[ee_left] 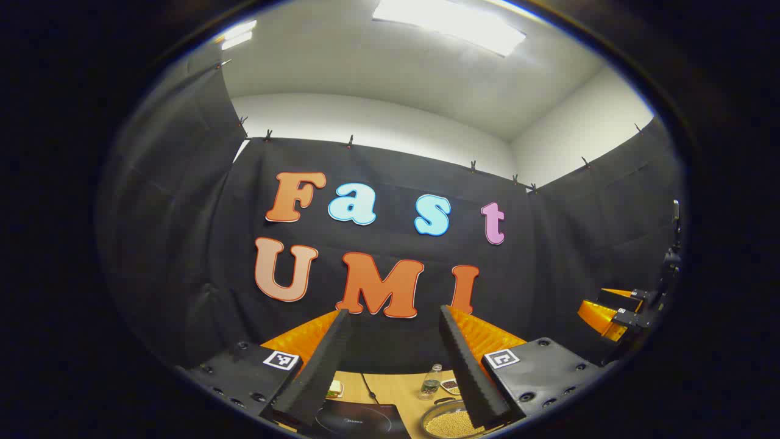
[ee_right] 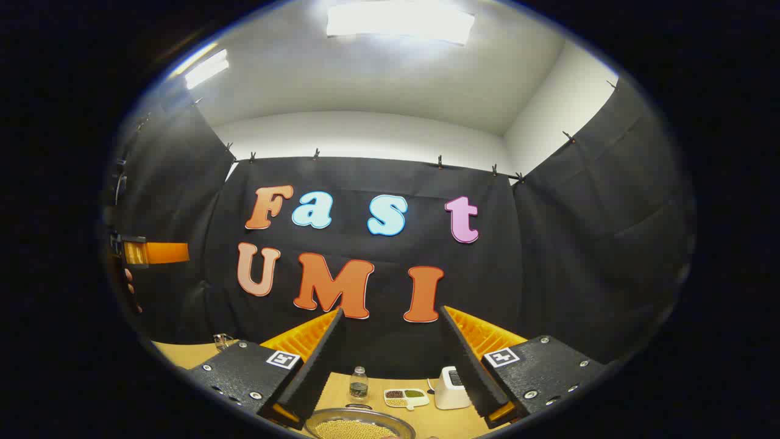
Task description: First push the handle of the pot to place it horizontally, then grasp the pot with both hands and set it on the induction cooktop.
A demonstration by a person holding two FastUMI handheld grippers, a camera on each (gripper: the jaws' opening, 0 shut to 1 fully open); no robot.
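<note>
Both claws are raised and tilted up toward the far wall of the booth, so the table shows as a thin strip at the bottom of each view.

In the left gripper view, the left claw (ee_left: 393, 317) is released: its two dark fingers stand well apart with nothing between them. Below them lies the wooden table (ee_left: 390, 385). The black induction cooktop (ee_left: 359, 421) sits at the near edge, between the fingers and toward the left one. To its right is the pot (ee_left: 448, 422), a round metal pot holding pale yellow grains, partly hidden by the right finger. Its handle cannot be made out here. Farther back stand a small bottle (ee_left: 430, 384) and a small dish (ee_left: 450, 385) of mixed grains. The right claw (ee_left: 615, 308) shows at the far right edge, orange and black; I cannot tell its state from here.

In the right gripper view, the right claw (ee_right: 390, 316) is also released, fingers spread wide and empty. The pot (ee_right: 359, 425) lies at the near bottom edge, between the fingers, not touching them. Behind it are the bottle (ee_right: 358, 382), the divided dish (ee_right: 406, 397) and a small white device (ee_right: 451, 388) just beside the right finger. The left claw (ee_right: 155, 252) appears at the left edge, with a hand (ee_right: 130, 291) below it.
</note>
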